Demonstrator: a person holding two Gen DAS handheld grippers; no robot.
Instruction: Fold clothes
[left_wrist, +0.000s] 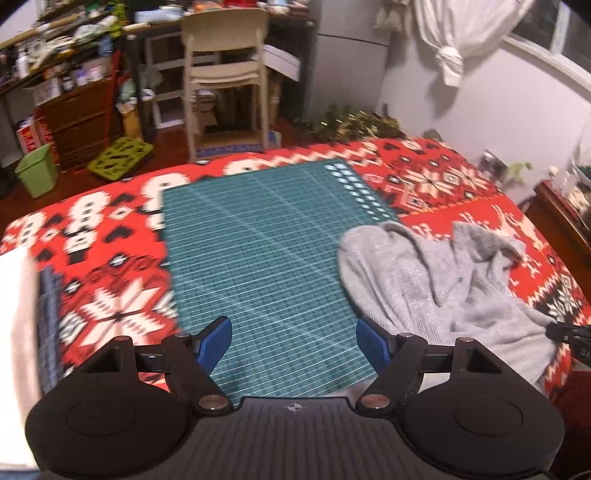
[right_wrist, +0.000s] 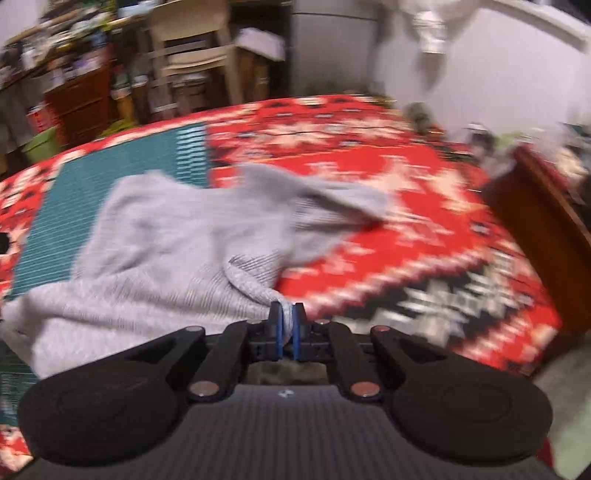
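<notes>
One garment | red patterned blanket (left_wrist: 443, 177) covers the bed | green cutting mat (left_wrist: 258, 258) at centre | grey sweater (left_wrist: 436, 280) crumpled at 3 o'clock, half off the mat | left gripper (left_wrist: 293, 341) wide, empty, over the mat | right gripper (right_wrist: 287, 326) pinched on the sweater hem | risk: thin pinch slips; one-handed pull drags it bunched.
</notes>
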